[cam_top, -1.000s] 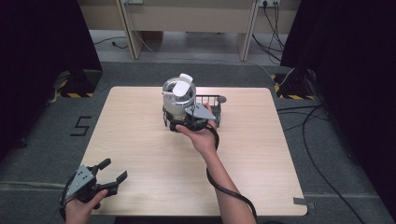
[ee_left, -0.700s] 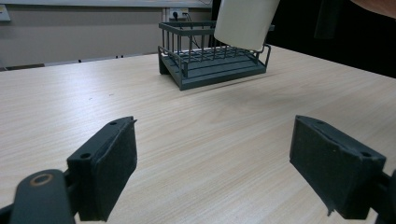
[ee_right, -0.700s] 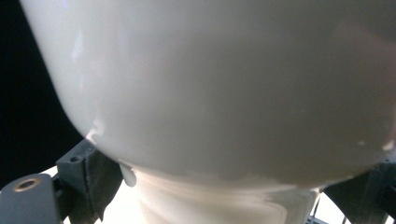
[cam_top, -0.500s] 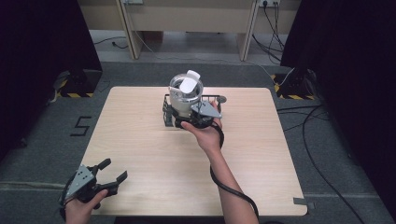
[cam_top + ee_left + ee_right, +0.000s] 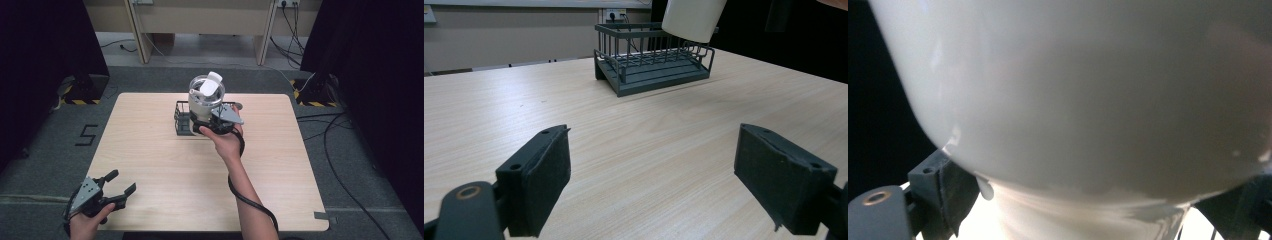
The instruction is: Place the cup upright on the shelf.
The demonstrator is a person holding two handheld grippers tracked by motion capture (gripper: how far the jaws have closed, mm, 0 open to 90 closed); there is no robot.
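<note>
Mug (image 5: 206, 97) is hanging over the rack (image 5: 182, 120) near the table's (image 5: 150, 150) far edge, right gripper (image 5: 202, 125) clamping its handle; lowering it gently and upright is advisable. Left gripper (image 5: 116, 182) is resting released.

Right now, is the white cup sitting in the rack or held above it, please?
Held above it: in the left gripper view the white cup hangs clear over the rack, and the right gripper clamps its handle.

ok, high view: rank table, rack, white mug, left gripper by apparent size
1. table
2. rack, partly hidden behind the mug, so unsure
3. white mug, raised toward the camera; close to the rack
4. left gripper, near the camera; roughly mug-sized
</note>
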